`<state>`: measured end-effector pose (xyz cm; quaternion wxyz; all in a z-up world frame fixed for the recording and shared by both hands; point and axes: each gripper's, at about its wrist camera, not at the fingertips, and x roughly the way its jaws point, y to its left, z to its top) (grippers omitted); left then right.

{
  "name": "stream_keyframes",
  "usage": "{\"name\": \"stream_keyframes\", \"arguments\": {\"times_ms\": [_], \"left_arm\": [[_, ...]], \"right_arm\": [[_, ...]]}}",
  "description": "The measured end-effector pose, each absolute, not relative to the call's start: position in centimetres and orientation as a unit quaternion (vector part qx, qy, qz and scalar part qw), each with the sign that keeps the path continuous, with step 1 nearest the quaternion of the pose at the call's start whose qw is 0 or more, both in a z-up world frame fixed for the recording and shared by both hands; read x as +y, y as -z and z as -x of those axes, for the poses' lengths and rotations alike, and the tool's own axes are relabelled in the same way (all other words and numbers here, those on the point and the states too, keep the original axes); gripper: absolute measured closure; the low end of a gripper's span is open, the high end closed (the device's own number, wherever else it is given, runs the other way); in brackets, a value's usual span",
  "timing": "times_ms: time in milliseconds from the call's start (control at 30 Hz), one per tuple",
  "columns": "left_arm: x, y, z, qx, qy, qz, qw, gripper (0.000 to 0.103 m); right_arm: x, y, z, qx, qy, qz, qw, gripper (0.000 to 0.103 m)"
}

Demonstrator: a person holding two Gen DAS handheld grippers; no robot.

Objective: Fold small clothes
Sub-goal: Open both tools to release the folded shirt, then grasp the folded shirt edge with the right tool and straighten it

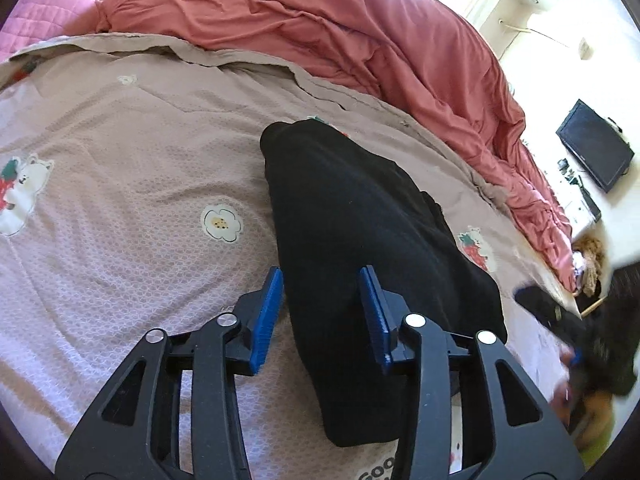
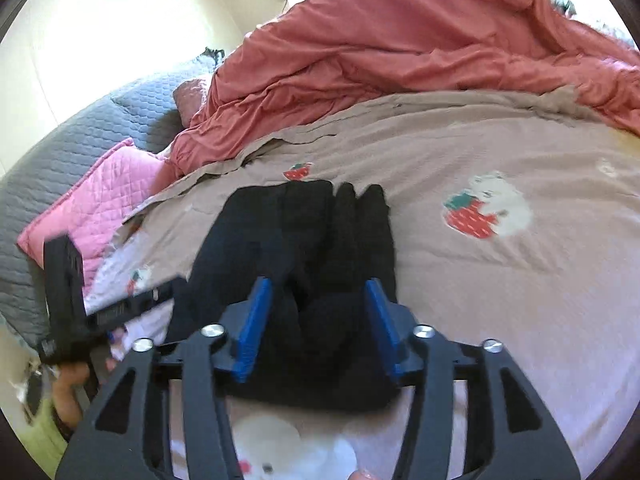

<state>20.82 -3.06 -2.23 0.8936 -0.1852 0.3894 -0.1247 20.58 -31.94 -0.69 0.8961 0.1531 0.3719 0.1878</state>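
A black garment point(image 1: 360, 240) lies folded in a long strip on the beige patterned bedcover point(image 1: 120, 160). My left gripper point(image 1: 322, 276) is open, its blue pads point(image 1: 266, 316) standing over the garment's near left edge, holding nothing. In the right wrist view the same black garment point(image 2: 312, 240) lies bunched with folds. My right gripper point(image 2: 318, 288) is open above its near end, its blue pads point(image 2: 254, 328) either side of the cloth, not closed on it. The left gripper's body point(image 2: 80, 300) shows at the left in that view.
A rumpled red-orange duvet point(image 1: 360, 32) is heaped along the far side of the bed. A pink quilted pillow point(image 2: 92, 208) and grey quilted cover point(image 2: 80, 132) lie at the head. A dark monitor point(image 1: 596, 152) stands beyond the bed edge.
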Motion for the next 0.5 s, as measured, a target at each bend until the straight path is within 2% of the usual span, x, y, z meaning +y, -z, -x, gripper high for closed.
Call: {"name": "stream_keyframes", "arguments": {"times_ms": [100, 367, 400, 433, 467, 500], "left_arm": [[-3.0, 2.4, -20.7, 0.377, 0.138, 0.173, 0.9, 0.066], [-2.6, 2.8, -20.8, 0.363, 0.164, 0.162, 0.903, 0.062], [-2.4, 2.9, -20.9, 0.363, 0.166, 0.165, 0.902, 0.061], [-2.3, 2.9, -20.9, 0.363, 0.168, 0.169, 0.901, 0.06], [-2.1, 3.0, -20.9, 0.363, 0.169, 0.172, 0.9, 0.06], [-2.0, 3.0, -21.0, 0.363, 0.168, 0.174, 0.9, 0.06]], "right_arm": [[-31.2, 1.2, -24.3, 0.415, -0.194, -0.146, 0.877, 0.042], [-30.2, 4.6, -29.9, 0.481, -0.189, -0.188, 0.835, 0.04], [-30.2, 4.7, -30.1, 0.481, -0.191, -0.198, 0.832, 0.052], [-30.0, 4.6, -30.1, 0.479, -0.197, -0.207, 0.83, 0.082], [-29.9, 4.3, -30.1, 0.477, -0.204, -0.215, 0.827, 0.093], [-29.6, 3.7, -29.9, 0.47, -0.208, -0.214, 0.83, 0.093]]}}
